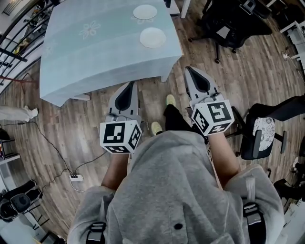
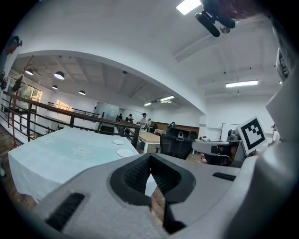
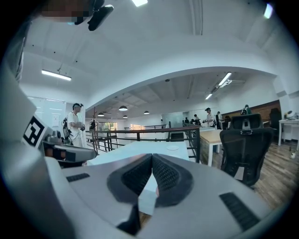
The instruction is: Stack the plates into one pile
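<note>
Wood-plank floor [image 1: 71, 124] all round you, with the pale blue table [image 1: 95, 52] up at your 11 o'clock. Both white plates sit apart near its right edge: the near plate [image 1: 153, 37] is roughly at your 12, the far plate [image 1: 145, 12] just past it at its 12. Your left gripper [image 1: 129, 86] and right gripper [image 1: 190, 71] both hang over the floor, short of the table — jaws pressed together on each, nothing between them.
</note>
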Demonstrator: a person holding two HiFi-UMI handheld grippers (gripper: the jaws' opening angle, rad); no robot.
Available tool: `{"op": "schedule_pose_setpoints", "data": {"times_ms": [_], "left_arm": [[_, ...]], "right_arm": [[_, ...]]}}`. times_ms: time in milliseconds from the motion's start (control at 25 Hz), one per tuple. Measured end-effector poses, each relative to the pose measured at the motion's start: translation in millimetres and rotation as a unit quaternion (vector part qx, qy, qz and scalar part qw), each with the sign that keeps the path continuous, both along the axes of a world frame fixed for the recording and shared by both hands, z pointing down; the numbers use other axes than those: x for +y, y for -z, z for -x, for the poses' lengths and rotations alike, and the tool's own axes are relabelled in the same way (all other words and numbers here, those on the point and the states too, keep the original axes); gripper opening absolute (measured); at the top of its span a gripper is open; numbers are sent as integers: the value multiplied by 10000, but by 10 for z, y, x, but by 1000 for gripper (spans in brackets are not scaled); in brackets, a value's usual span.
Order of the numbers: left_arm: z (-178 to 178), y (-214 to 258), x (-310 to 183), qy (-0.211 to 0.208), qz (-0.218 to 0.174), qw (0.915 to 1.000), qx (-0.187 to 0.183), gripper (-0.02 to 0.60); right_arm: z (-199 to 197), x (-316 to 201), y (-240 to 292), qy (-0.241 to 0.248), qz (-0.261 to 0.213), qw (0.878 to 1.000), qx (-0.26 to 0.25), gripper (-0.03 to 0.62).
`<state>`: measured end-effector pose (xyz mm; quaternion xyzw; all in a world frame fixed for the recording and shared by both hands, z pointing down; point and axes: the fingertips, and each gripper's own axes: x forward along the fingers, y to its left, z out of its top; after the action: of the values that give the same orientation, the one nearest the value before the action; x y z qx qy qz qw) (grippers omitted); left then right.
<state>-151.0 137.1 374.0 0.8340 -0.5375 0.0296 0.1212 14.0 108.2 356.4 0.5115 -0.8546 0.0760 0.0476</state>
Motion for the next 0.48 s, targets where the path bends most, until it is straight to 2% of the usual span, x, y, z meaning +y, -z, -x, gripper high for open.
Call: {"op": "schedule_pose_setpoints", "data": {"times_ms": [480], "left_arm": [[56,-12,-111,34,-18,10000,13,17]], "right_arm": [[34,-126,-4,24,-26,9999,136,26]]}}
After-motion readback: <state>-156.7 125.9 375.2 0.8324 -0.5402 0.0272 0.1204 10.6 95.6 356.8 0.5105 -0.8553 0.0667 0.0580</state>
